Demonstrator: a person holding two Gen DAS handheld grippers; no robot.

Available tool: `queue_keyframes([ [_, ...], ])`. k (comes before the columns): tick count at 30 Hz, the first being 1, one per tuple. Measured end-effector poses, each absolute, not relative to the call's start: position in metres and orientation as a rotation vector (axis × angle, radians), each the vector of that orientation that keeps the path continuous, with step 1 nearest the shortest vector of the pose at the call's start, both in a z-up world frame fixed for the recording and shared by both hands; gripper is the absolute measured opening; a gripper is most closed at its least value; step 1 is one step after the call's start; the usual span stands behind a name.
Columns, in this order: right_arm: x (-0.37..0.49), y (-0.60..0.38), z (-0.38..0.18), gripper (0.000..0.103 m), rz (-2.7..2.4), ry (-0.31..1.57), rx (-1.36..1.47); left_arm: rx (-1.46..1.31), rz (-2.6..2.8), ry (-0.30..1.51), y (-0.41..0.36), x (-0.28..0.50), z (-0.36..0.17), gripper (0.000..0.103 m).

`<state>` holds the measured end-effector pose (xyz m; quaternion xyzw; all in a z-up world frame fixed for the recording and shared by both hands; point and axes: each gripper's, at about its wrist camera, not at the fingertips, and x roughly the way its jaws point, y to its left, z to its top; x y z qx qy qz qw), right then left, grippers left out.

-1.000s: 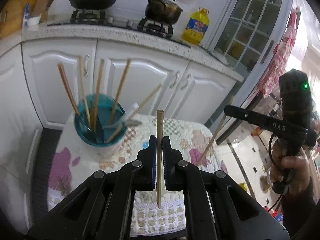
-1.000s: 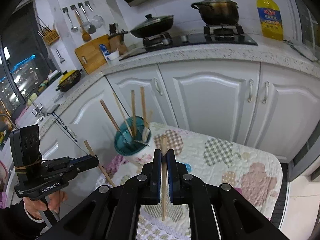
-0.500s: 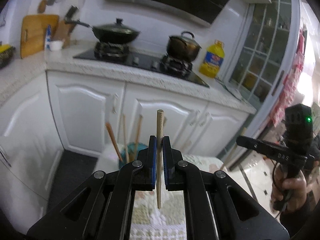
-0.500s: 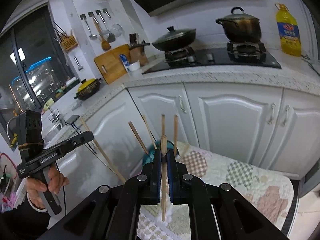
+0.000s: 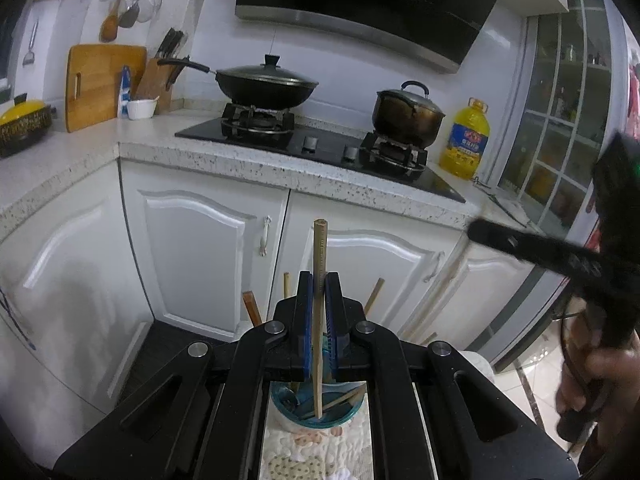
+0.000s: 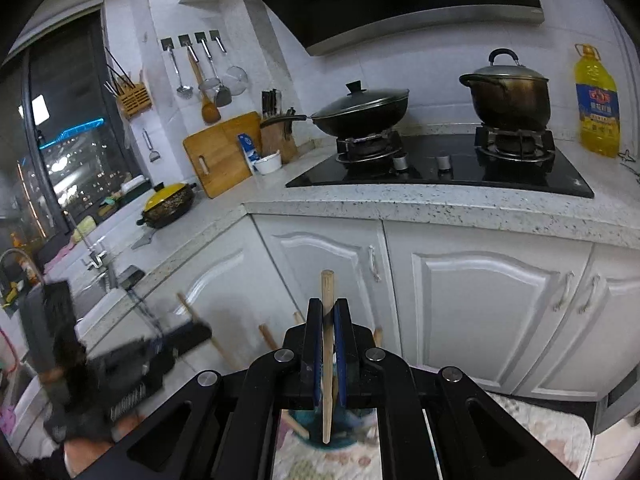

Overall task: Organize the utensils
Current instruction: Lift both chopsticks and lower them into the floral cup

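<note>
Both grippers are clamped on a chopstick each: left gripper [image 5: 319,308] holds one chopstick [image 5: 319,264] above the teal utensil cup [image 5: 318,408], already crowded with chopsticks; right gripper [image 6: 328,344] pinches its own chopstick [image 6: 327,304] over it.

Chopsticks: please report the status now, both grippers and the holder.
Left gripper shut on chopstick, tip over teal holder. Right gripper shut on second chopstick, also above holder. Holder already has chopsticks; entry crowded.

White panelled cabinets [image 6: 480,300] stood beneath a speckled stone counter [image 6: 420,204]. Above the black hob [image 6: 440,168] hung a dark hood [image 5: 360,8]; left of it, a night window [image 6: 68,140] glowed.
</note>
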<state>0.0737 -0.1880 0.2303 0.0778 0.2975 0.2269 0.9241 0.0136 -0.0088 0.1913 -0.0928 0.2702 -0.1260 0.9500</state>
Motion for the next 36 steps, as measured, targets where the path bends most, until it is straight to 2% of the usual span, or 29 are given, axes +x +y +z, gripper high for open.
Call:
queue_keyframes([
  [10, 0.116, -0.158, 0.180, 0.005, 0.408, 0.620, 0.119, -0.160, -0.228, 0.554, -0.022, 0.022, 0.157, 0.005],
  [21, 0.134, -0.152, 0.116, 0.005, 0.417, 0.817, 0.122, -0.172, -0.216, 0.651, -0.030, 0.031, 0.115, 0.005],
  [25, 0.131, -0.157, 0.114, 0.005, 0.436, 0.832, 0.138, -0.163, -0.211, 0.665, -0.034, 0.030, 0.109, 0.005],
  [28, 0.128, -0.162, 0.115, 0.015, 0.453, 0.866, 0.166, -0.163, -0.204, 0.675, -0.035, 0.030, 0.109, 0.005],
  [30, 0.123, -0.164, 0.116, 0.027, 0.463, 0.868, 0.175, -0.165, -0.202, 0.679, -0.035, 0.028, 0.109, 0.005],
  [34, 0.106, -0.166, 0.123, 0.027, 0.478, 0.847, 0.159, -0.162, -0.196, 0.685, -0.035, 0.024, 0.110, 0.009],
  [36, 0.098, -0.170, 0.129, 0.029, 0.478, 0.835, 0.161, -0.160, -0.195, 0.686, -0.034, 0.021, 0.111, 0.020],
])
